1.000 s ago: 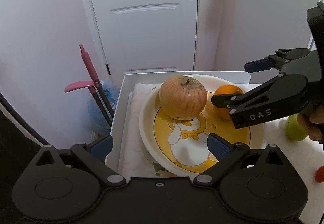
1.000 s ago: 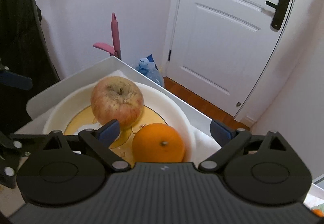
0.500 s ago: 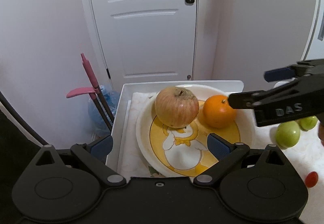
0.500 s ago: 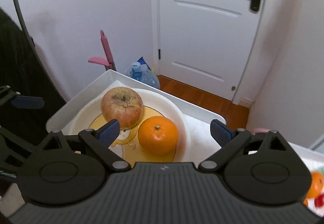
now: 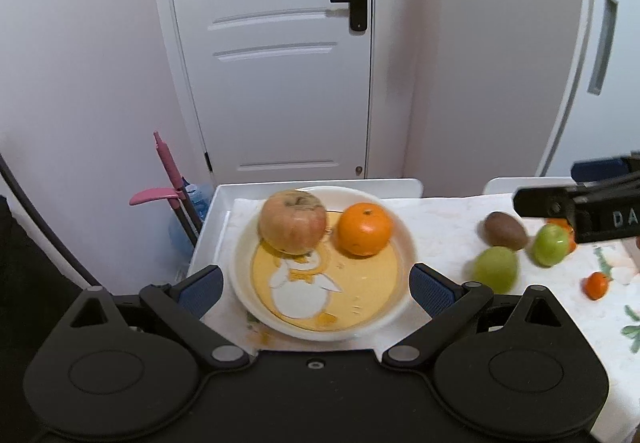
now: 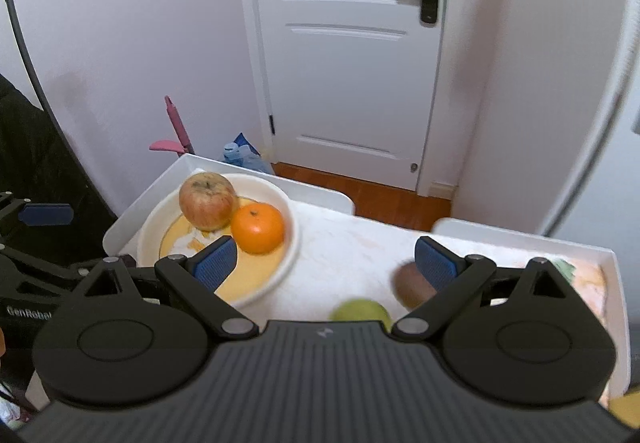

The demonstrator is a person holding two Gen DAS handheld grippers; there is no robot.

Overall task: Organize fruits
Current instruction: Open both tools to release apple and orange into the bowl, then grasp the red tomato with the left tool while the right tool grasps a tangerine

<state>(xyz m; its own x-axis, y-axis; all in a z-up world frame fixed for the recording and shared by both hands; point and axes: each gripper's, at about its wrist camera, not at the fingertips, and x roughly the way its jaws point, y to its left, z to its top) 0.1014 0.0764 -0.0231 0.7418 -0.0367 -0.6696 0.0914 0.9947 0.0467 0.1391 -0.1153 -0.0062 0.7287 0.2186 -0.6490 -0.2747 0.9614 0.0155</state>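
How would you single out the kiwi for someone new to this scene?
Start at the white duck-print plate holding the apple and orange. Look right across the tablecloth to the loose fruit. The kiwi is the fuzzy brown oval one, behind two smooth green apples.

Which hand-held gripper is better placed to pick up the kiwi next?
Probably the right hand-held gripper: open and empty, with the kiwi just beside one finger. The left hand-held gripper, also open, faces the plate.
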